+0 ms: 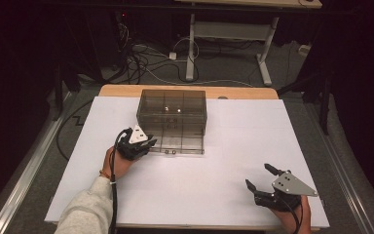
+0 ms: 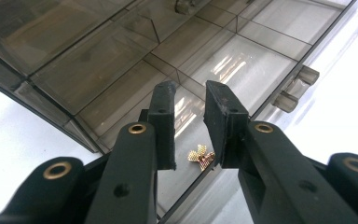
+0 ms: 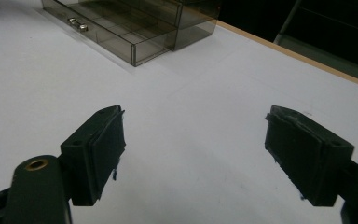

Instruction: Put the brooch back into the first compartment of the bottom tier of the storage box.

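Jaws: left gripper [image 2: 189, 126] narrowly parted, tilted down over gold trinket [image 2: 202, 157] in the open organizer box [image 1: 172, 117] tray's corner cell, 12 o'clock of hand. Right gripper [image 1: 259, 178] spread wide, idle at 4 o'clock.

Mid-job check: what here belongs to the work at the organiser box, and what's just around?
In the job:
left gripper, jaws nearly closed
small gold piece in a compartment
smoky plastic organiser box

Just around:
right gripper, open over bare table
white table
floor cables
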{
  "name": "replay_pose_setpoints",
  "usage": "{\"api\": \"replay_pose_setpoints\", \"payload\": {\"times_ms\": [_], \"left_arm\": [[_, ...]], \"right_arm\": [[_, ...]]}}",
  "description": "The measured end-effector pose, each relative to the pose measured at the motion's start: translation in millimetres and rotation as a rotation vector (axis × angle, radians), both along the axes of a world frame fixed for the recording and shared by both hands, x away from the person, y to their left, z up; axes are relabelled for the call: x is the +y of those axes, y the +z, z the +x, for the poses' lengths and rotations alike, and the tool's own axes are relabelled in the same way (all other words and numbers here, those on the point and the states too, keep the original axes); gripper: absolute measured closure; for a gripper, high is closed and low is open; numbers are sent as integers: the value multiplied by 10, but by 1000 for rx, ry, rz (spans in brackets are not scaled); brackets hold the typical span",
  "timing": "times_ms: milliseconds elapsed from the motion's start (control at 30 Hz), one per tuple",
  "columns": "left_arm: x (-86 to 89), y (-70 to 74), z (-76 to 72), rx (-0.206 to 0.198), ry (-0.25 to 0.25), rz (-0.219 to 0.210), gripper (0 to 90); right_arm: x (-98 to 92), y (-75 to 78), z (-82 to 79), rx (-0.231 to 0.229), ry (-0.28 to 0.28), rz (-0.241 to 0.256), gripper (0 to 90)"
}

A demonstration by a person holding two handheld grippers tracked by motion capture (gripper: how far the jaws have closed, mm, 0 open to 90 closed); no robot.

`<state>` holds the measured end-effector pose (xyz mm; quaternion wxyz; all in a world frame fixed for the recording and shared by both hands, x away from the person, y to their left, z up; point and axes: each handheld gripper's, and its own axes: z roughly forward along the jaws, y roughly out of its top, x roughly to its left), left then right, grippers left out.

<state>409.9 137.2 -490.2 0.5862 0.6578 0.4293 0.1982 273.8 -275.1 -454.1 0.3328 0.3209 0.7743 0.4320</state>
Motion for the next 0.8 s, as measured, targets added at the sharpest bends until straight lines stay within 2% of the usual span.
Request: {"api": "replay_pose_setpoints", "payload": {"times_ms": [367,433,500,633,733,800], "left_arm": [[5,84,-52,-36,5,-34,687],[-24,94,-62,-45,7,-28,669],[-45,100,-74,-52,7,-18,621],[-55,146,-102,-73,12,-32,548],[-70,163,-129,-75,-5,-31,501],[-86,175,-143,-84,-5,-34,435]], "right_arm": [[-15,1,2,-7,-13,7,204],[-16,-3,5,-6,-12,8,204],[-19,-6,9,-4,-14,7,205],[-23,-10,11,-3,-10,4,208],[-19,-15,17,3,-7,3,208],[-13,-20,20,9,0,6,209]]}}
